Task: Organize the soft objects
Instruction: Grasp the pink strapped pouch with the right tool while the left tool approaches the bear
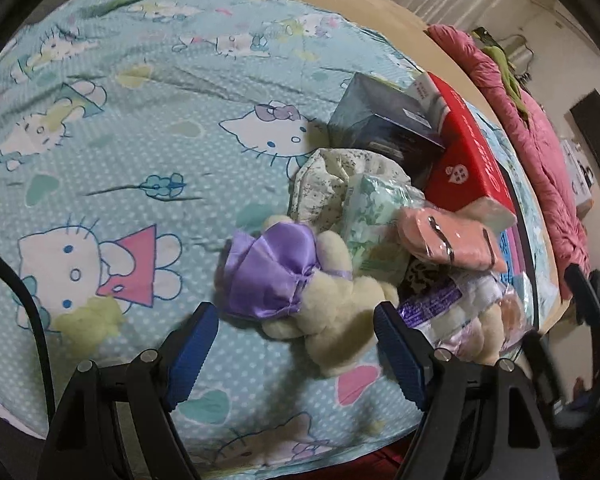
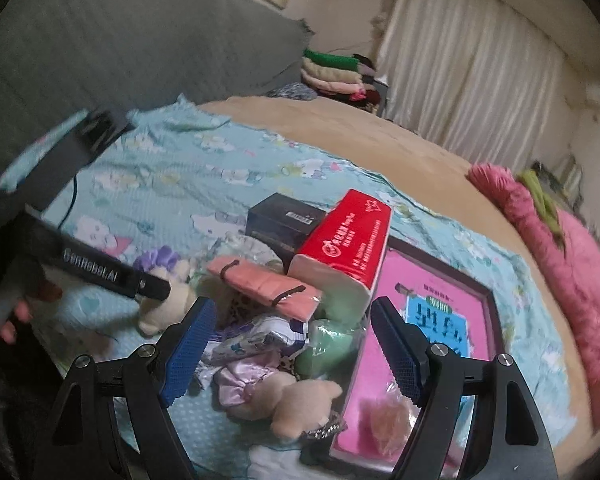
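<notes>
A cream plush bear [image 1: 340,316] in a purple satin dress [image 1: 272,272] lies on the Hello Kitty sheet [image 1: 120,152], at the near edge of a heap of soft things. My left gripper [image 1: 296,316] points down at it, open, one finger on each side of the bear and neither pad touching. The heap also holds a floral cloth [image 1: 328,176], a green tissue pack [image 1: 372,216] and a wrapped pink bundle [image 1: 452,240]. My right gripper [image 2: 292,312] hangs open over a printed packet [image 2: 256,340], a green pack [image 2: 328,348] and a second plush [image 2: 284,396], holding nothing.
A red tissue pack [image 2: 348,240] and a dark box [image 2: 284,220] stand behind the heap. A pink framed board [image 2: 432,320] lies at its right. A pink quilt [image 2: 560,260] runs along the far side of the bed. Folded clothes [image 2: 332,72] are stacked by the curtain.
</notes>
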Demonstrator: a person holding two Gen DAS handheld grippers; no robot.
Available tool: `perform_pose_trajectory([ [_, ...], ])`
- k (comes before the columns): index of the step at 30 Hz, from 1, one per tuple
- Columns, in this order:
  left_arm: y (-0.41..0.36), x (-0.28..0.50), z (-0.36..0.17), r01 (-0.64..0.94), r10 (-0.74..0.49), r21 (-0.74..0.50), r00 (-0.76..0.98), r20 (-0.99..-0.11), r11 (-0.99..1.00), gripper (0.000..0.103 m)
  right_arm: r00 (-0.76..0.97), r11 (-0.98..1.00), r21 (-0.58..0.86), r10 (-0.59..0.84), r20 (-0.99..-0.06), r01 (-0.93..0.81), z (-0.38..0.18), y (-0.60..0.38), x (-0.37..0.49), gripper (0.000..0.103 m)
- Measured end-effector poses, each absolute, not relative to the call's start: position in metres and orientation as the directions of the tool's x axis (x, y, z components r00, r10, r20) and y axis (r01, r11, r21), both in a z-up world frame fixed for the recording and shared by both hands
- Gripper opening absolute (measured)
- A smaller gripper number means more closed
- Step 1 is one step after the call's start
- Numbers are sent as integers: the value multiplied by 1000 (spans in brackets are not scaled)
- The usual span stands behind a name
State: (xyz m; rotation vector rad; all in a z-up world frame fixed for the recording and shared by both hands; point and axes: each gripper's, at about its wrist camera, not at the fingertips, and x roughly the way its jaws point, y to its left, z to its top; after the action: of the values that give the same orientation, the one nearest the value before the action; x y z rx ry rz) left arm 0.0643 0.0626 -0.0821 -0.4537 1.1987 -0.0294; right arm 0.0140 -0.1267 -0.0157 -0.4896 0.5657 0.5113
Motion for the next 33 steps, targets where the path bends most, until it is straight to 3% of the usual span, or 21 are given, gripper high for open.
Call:
perform_pose_trajectory([
  [10, 67, 78, -100, -262, -337, -436, 346, -875, 861, 79, 778, 578, -558, 244, -578, -596, -49, -79, 24, 81],
  [14, 72, 79, -103, -264, -361, -461, 351, -864, 847, 79, 768, 522, -590, 231, -597, -616, -60, -68, 38, 79],
  [17, 73, 79, -104, -264, -372, -474, 354, -858, 840, 78, 749, 496, -589, 225, -623, -639, -69, -62, 48, 70],
  [18, 74, 79, -105, -264, -375, -477, 356, -856, 838, 78, 744, 493, -585, 226, -629, -644, -70, -61, 50, 63],
  [19, 74, 80, -106, -266, -378, -480, 355, -855, 836, 78, 737, 494, -576, 229, -636, -651, -72, -61, 52, 52],
  [21, 76, 79, -107, -269, -381, -483, 354, -854, 833, 78, 722, 505, -554, 230, -652, -661, -74, -60, 56, 39],
  [24, 76, 80, -107, -276, -380, -484, 354, -855, 830, 78, 701, 549, -497, 258, -664, -673, -68, -63, 56, 30],
  [26, 77, 78, -108, -283, -378, -483, 354, -856, 829, 77, 674, 593, -425, 292, -679, -685, -58, -70, 55, 27],
  [30, 74, 81, -111, -288, -422, -526, 353, -835, 800, 56, 600, 692, -201, 400, -693, -694, -36, -94, 60, 25],
  [33, 72, 82, -113, -283, -430, -536, 359, -828, 795, 53, 585, 736, -95, 447, -677, -671, -24, -109, 61, 25],
])
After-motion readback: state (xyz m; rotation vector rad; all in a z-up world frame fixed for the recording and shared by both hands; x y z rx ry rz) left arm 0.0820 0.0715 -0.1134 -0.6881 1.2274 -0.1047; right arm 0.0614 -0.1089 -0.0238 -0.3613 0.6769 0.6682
